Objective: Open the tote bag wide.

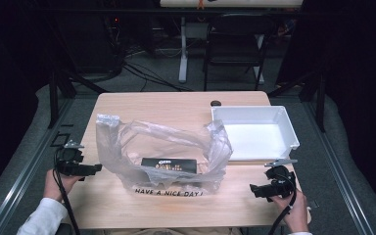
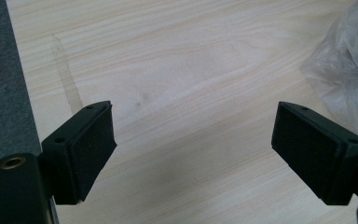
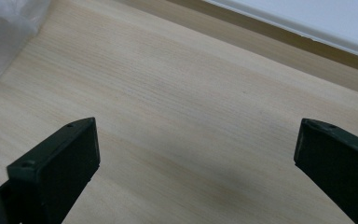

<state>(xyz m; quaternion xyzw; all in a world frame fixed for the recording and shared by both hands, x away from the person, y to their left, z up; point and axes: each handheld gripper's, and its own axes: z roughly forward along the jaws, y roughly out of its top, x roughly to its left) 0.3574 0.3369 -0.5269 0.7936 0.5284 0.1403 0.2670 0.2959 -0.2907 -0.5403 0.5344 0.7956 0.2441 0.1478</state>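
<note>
Holding my left gripper (image 1: 94, 169) and right gripper (image 1: 254, 190) unclenched and empty at either end of the clear plastic bag (image 1: 164, 152) lying mid-table with a black box (image 1: 169, 165) inside, I judge pinching only thin film near its mouth works best.

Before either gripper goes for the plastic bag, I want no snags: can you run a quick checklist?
1. Left gripper jaws open, nothing between them: ok.
2. Right gripper jaws open, nothing between them: ok.
3. Clear plastic bag lies between both grippers, untouched: ok.
4. Black box sits inside the bag: ok.
5. White tray empty, on the table's right: ok.
6. Bag mouth wide enough to pull the box out: cannot tell.
</note>
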